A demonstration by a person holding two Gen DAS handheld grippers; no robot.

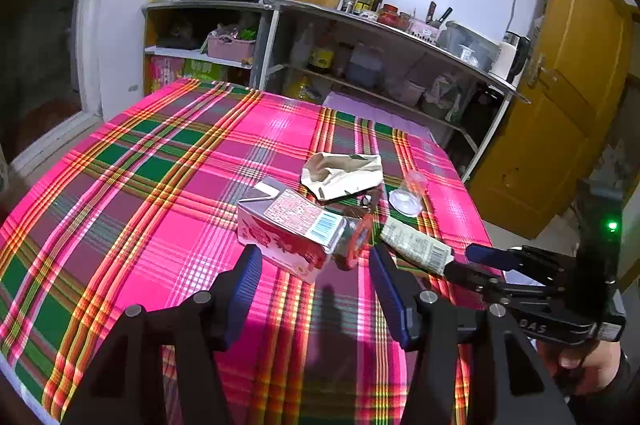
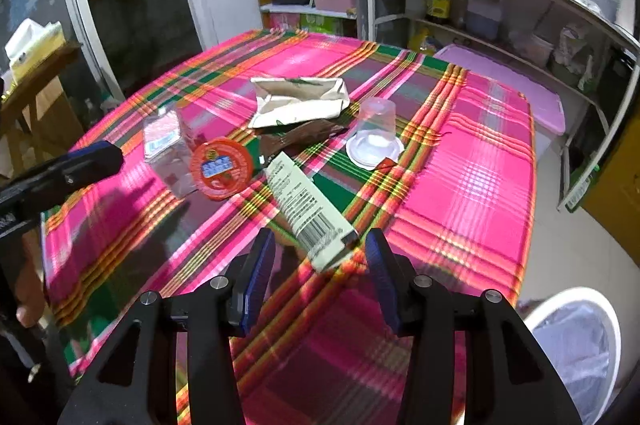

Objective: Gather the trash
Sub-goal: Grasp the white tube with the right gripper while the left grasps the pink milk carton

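Note:
Trash lies on a pink plaid tablecloth point(image 1: 160, 185). A red-and-white carton point(image 1: 290, 229) lies just ahead of my open, empty left gripper point(image 1: 316, 265). Beside it are a red-lidded cup point(image 1: 358, 237), a pale green box point(image 1: 416, 245), a crumpled cream bag point(image 1: 340, 175) and an upturned clear cup point(image 1: 410, 191). My right gripper point(image 2: 320, 257) is open, its fingers either side of the near end of the green box point(image 2: 308, 209). The red lid point(image 2: 222, 169), carton point(image 2: 166, 149), bag point(image 2: 296, 101) and clear cup point(image 2: 376, 137) lie beyond.
A white bin with a liner point(image 2: 576, 341) stands on the floor at the right, below the table edge. Kitchen shelves point(image 1: 380, 65) and a yellow door point(image 1: 560, 85) are behind the table. A lilac lidded box point(image 2: 520, 85) sits past the far edge.

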